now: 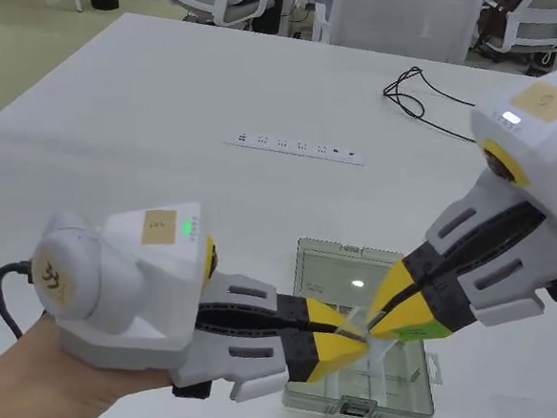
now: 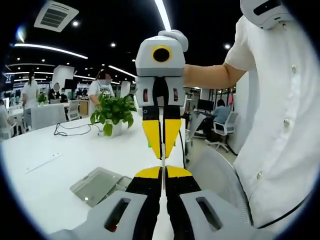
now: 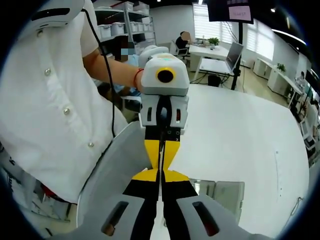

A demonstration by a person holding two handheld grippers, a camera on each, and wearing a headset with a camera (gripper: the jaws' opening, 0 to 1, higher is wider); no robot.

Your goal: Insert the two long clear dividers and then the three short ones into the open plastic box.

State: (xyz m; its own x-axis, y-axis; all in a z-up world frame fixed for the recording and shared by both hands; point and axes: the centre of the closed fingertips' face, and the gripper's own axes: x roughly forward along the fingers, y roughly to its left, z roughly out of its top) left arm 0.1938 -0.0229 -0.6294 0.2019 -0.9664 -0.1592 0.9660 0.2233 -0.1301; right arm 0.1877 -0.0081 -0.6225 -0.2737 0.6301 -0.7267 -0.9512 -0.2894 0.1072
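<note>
L gripper (image 1: 357,343) and R gripper (image 1: 375,328): jaws of both clamped on one clear divider (image 1: 363,320), held tip-to-tip just above the open box (image 1: 316,402); divider not yet seated; qty already fitted cannot be told.

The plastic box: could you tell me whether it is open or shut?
Open. The plastic box has its lid folded back flat on the table, compartments exposed.

I see the white table (image 1: 156,103) evenly lit from overhead, bright, with soft faint shadows. 1 small glare spot sits on the box (image 1: 332,263) lid. The clear divider (image 2: 163,162) barely reads, a thin pale line. In the 2 gripper views ceiling lights (image 2: 161,10) blow out and the edges bend hard.
</note>
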